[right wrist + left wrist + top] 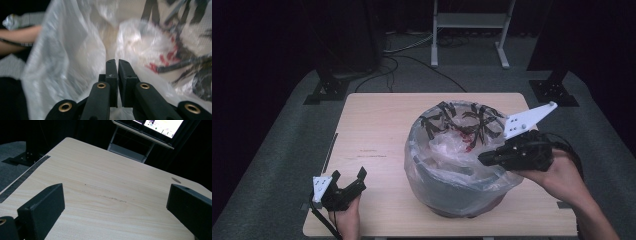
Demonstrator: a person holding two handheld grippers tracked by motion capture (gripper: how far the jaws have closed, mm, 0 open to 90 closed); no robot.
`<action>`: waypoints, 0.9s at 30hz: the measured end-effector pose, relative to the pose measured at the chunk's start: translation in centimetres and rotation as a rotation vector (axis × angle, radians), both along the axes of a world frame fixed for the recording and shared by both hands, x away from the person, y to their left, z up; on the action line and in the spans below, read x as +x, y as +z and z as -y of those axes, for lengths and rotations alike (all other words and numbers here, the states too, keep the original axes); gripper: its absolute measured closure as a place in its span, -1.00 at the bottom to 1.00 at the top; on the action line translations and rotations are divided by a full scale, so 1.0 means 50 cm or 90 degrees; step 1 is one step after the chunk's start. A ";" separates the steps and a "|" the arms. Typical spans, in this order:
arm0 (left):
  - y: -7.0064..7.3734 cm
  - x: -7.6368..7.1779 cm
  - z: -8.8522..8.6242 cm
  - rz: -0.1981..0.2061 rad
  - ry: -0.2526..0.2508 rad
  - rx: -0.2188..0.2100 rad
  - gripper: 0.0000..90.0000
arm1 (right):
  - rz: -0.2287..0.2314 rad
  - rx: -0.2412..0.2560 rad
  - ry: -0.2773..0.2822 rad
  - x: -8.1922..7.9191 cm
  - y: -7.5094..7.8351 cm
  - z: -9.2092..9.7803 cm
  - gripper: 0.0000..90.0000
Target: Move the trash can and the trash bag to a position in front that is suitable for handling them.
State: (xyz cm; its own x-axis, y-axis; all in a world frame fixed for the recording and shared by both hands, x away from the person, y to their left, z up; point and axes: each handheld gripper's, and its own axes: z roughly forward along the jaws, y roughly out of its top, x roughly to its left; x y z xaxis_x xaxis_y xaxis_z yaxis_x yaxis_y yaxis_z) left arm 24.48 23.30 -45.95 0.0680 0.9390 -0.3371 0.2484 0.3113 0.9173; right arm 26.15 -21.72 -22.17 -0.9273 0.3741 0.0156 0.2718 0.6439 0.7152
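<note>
Toward the right half of the bench [377, 125] stands a dark round bin [452, 186] lined with a clear plastic bag [437, 170], whose printed black and red pattern shows along the far rim. At the bin's right rim the right gripper [484, 158] has its jaws almost together; in the right gripper view a thin fold of the bag's film [75, 57] seems to run between them, so it appears to be pinching the liner, though the blur leaves that uncertain. Near the front-left corner of the bench the left gripper [347, 177] rests with its jaws wide apart and nothing between them, bare wood ahead of it in the left gripper view. The work in hand looks like fitting or drawing the liner over the bin's rim. To do it well, the pinch should stay on the film's edge, pull outward and down gently so the thin plastic does not tear, and the free gripper could steady the opposite side. Inside the bin I can make out only crumpled liner; anything beneath it is hidden
</note>
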 end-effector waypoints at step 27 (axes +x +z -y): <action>0.005 0.000 0.005 0.004 -0.003 0.007 -0.99 | 0.064 0.150 -0.090 0.045 0.021 0.054 0.43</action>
